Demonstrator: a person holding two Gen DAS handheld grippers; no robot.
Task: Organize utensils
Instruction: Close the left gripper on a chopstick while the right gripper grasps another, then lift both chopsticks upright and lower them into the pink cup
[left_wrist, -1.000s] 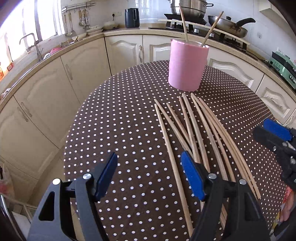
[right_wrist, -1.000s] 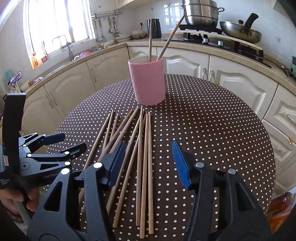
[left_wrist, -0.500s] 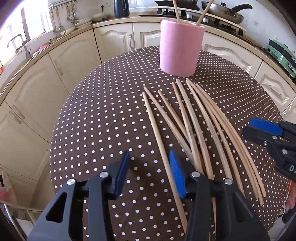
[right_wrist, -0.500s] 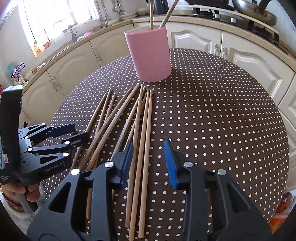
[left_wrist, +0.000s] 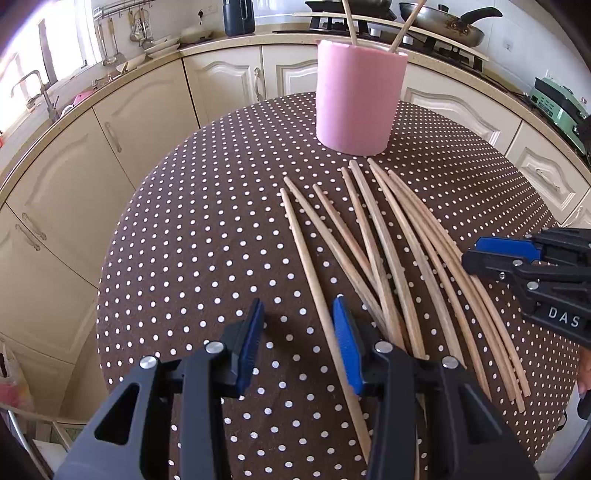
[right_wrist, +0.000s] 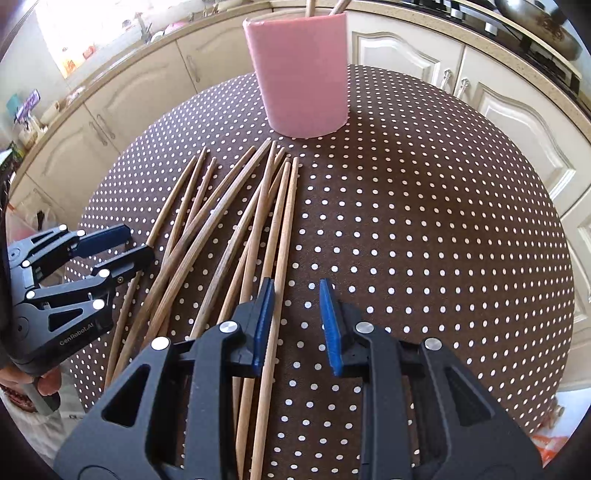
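Chopsticks (left_wrist: 373, 236) lie loose on the dotted table (left_wrist: 207, 229), fanned out, far tips near the foot of the pink cup (left_wrist: 358, 99). Cup stands upright at the table's far side; 2 sticks lean inside it.

Left gripper (left_wrist: 297, 332): jaws spread, blue pads apart, low over the leftmost stick of the fan. That stick runs up between the pads, close to the right pad. Nothing pinched.

Right gripper (right_wrist: 295, 314): jaws spread, pads apart, over the rightmost sticks. Its left pad sits above the outermost stick; bare cloth shows between the pads. Nothing pinched.

Each gripper shows at the edge of the other's view. Cabinets (left_wrist: 110, 122) curve behind the table.
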